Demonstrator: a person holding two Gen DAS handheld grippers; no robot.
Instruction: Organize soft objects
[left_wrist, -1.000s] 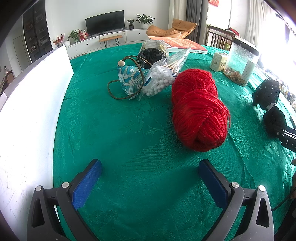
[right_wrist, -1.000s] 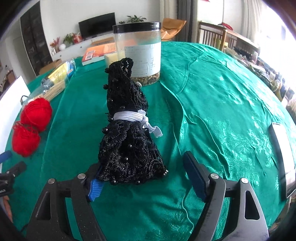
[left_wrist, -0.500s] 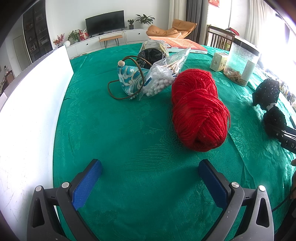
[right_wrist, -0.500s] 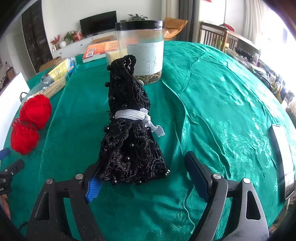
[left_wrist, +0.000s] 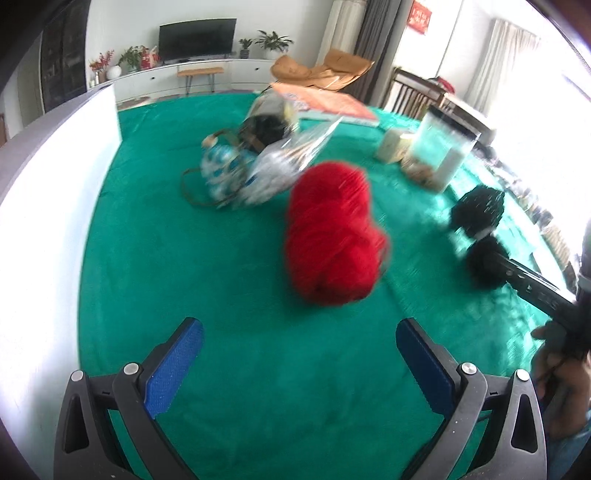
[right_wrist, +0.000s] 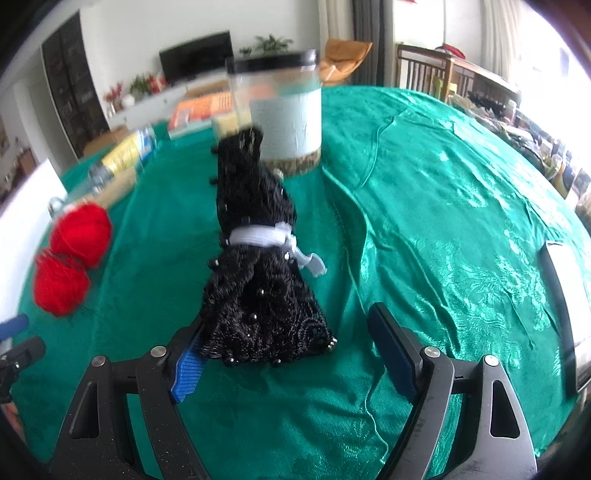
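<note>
Left tool (left_wrist: 295, 354) is hanging wide open over the green table (left_wrist: 155, 258), with the red yarn (left_wrist: 332, 236) lying just ahead of it. Right tool (right_wrist: 288, 347) is gaping wide too, its left pad touching the black lace bundle (right_wrist: 258, 266), which is lying between the fingers.

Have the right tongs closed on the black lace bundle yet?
No, the right tongs stand wide open around the black lace bundle, with a clear gap at the right finger.
</note>
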